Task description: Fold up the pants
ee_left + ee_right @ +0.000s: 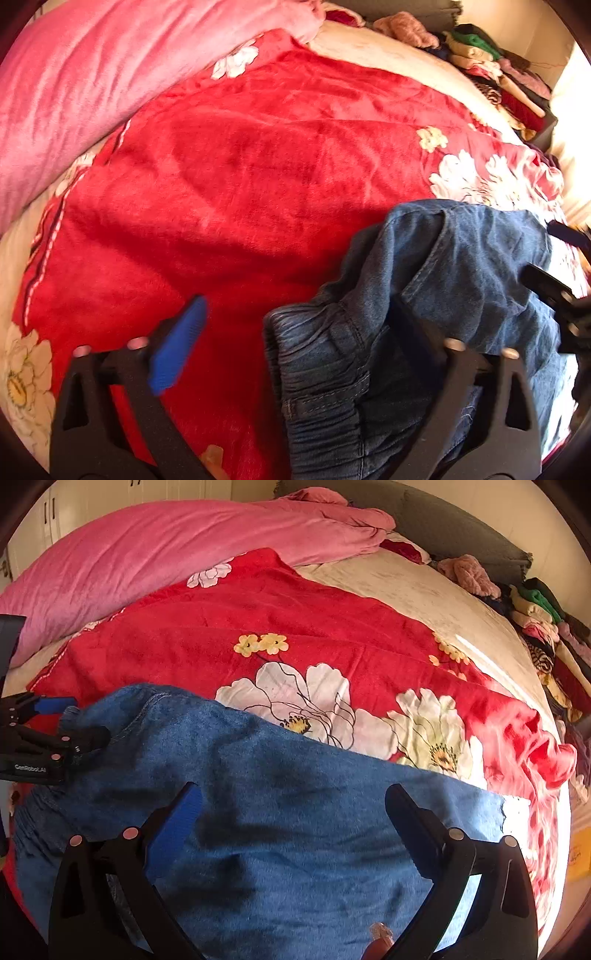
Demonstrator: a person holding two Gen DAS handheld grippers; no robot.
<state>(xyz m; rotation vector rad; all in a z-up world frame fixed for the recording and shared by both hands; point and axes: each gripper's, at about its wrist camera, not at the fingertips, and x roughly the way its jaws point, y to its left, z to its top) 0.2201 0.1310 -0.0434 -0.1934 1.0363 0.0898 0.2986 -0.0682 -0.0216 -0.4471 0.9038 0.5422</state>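
Your left gripper [295, 339] stands with its fingers spread wide: the blue-padded finger [177, 347] hangs over bare red cloth, while the other finger lies buried in the bunched denim, so nothing is pinched between them. The pants [424, 314] sit at the near right of that view, a crumpled heap of blue jeans with the gathered elastic waistband [317, 354] turned toward the near edge and a fold of cloth draped over your black finger. Your right gripper [291, 812] is likewise spread wide, both fingers resting over a broad flat stretch of the pants [295, 830], which fill the near half of its view from the left side almost to the right; no cloth is caught between its pads. In the right wrist view your left gripper [79, 725] shows at the left edge, touching the far left end of the denim. The pants lie on a red blanket [258, 609] printed with white flowers [295, 698], which covers the middle of the bed. A pink quilt [92, 74] is piled along the far left, and a heap of mixed clothes [543, 627] sits at the far right beside a pale sheet [424, 590].
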